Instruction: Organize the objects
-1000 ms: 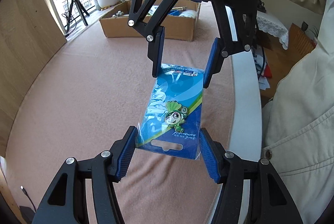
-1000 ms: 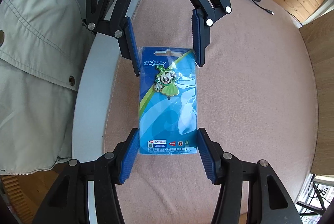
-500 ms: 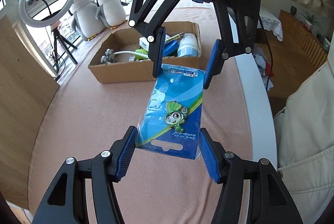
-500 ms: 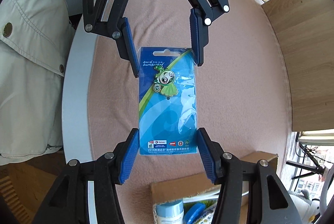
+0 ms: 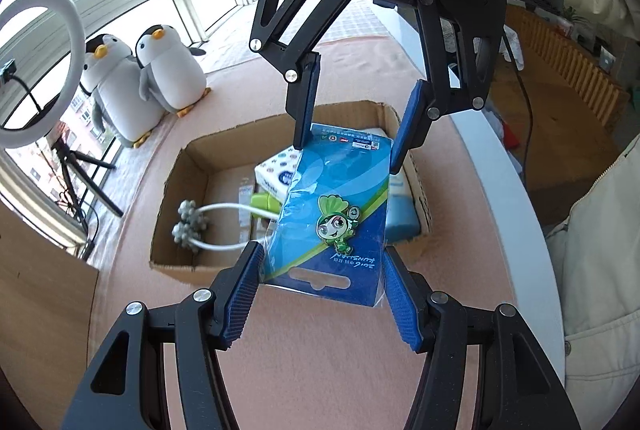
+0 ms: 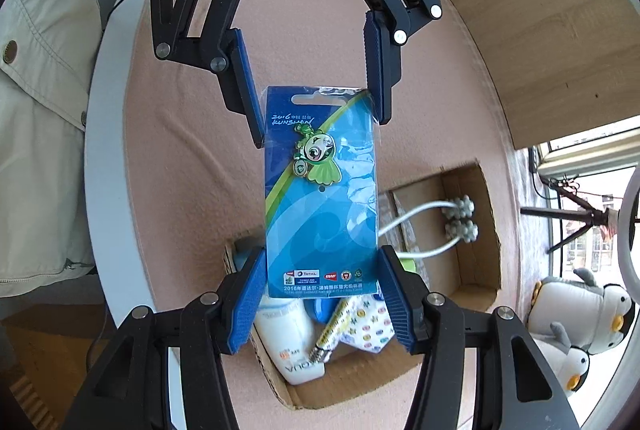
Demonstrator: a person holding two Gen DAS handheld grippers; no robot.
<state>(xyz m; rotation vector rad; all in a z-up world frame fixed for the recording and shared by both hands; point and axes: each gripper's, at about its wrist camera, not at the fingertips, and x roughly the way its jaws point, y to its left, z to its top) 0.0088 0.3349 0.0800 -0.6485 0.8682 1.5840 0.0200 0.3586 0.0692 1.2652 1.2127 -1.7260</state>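
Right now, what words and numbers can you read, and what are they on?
"2016" and "KUNSHAN": top of the blue card, held at both ends by the left gripper and right gripper.
"TOTAL": logo strip at the card's bottom.
Chinese line under the logos: too small to read.
White bottle in the box: letters upside down, unclear.
Tissue pack: print blurred.

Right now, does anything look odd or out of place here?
Nothing looks damaged or spilled. The blue pin card is held level between the left gripper and right gripper, above the cardboard box.
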